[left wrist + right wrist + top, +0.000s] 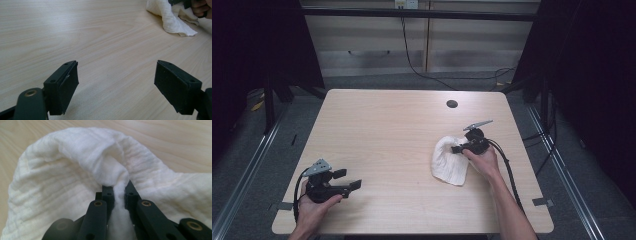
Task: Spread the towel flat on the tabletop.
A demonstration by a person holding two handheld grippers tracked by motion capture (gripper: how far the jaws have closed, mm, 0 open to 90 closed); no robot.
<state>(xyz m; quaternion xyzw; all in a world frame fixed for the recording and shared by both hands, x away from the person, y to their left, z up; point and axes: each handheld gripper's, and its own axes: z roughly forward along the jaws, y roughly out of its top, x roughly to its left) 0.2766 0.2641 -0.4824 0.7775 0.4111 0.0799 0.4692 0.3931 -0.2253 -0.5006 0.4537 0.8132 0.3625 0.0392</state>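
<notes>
White cloth (62, 177) is pinched in the right gripper (119, 188); left gripper (115, 87) gapes empty.

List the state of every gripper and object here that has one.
left gripper: open, nothing between its jaws, low over the table.
right gripper: shut on a pinched fold of the white cloth.
white cloth: crumpled, bunched up, lying on the table.

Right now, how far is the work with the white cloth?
Done: the right gripper is shut on a pinched fold of the white cloth, which is bunched up on the table. In hand: that grip. Left: the left gripper waits open and apart from the cloth, so any two-handed handling has not started.
</notes>
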